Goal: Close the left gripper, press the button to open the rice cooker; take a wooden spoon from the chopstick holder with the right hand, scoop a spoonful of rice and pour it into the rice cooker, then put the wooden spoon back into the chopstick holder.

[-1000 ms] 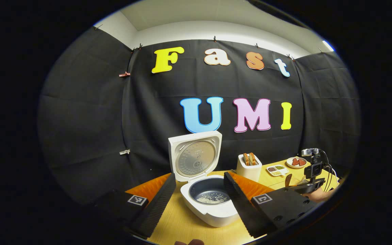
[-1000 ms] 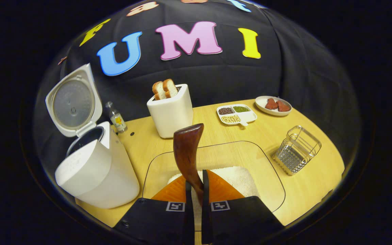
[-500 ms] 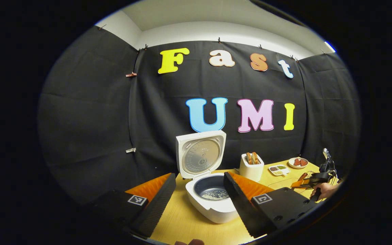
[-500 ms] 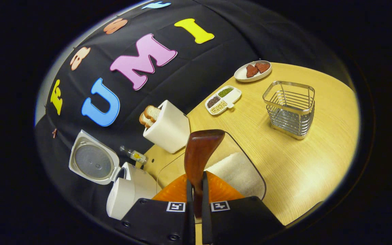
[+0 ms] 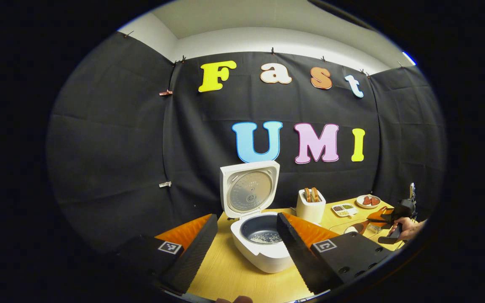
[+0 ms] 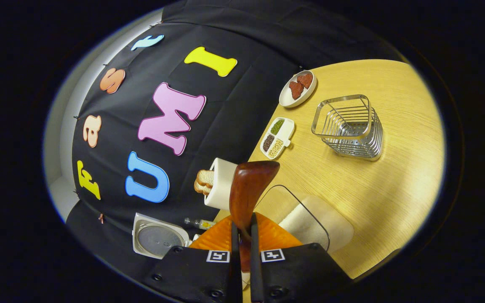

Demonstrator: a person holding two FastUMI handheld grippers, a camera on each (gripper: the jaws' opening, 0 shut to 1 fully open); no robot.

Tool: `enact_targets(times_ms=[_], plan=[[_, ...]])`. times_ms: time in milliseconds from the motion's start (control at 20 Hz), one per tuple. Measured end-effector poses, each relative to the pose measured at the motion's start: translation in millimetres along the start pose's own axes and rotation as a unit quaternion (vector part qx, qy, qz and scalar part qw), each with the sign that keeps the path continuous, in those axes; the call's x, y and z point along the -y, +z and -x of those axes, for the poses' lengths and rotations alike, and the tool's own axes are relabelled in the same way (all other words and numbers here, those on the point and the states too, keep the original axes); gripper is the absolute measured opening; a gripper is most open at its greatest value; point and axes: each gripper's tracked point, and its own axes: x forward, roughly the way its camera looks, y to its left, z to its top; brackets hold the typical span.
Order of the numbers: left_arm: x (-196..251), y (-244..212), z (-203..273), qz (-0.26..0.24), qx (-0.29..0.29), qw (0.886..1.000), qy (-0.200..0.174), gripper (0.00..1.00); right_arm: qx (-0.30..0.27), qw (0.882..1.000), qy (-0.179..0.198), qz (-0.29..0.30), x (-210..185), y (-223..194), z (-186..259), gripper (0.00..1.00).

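We see the rice cooker point(image 5: 263, 248) open on the table point(image 6: 394, 176), rice inside. Our left gripper point(image 5: 246, 248) stands wide apart. Our right gripper point(image 6: 242, 252) clamps the wooden spoon point(image 6: 246, 193), bowl pointing away along the fingers, short of the chopstick holder point(image 6: 350, 126).

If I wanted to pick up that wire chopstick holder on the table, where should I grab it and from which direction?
Probably from above, by one top rim edge. The chopstick holder stands upright and open-topped on the table, so one finger can go inside and one outside a wire wall. Nothing lies close around it.
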Motion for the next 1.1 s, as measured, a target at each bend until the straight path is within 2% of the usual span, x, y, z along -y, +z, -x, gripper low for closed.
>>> enact_targets(times_ms=[200, 550, 850, 1100], plan=[[-0.3, 2.3, -1.8, -0.001, 0.005, 1.000, -0.003, 0.97, 0.007, 0.999, 0.021, -0.043, -11.8, 8.6, 7.5, 0.12], [-2.3, 1.8, -4.8, 0.007, 0.010, 1.000, -0.006, 0.97, -0.006, 0.996, 0.057, -0.071, -58.4, 11.2, 16.1, 0.12], [-14.4, -2.8, -4.4, 0.019, 0.013, 1.000, 0.004, 0.97, -0.036, 0.993, 0.090, -0.067, -119.0, -14.6, 5.5, 0.12], [-23.9, -12.0, -2.8, 0.026, 0.006, 1.000, 0.010, 0.97, -0.062, 0.989, 0.122, -0.064, -176.0, -51.7, -15.5, 0.12]])
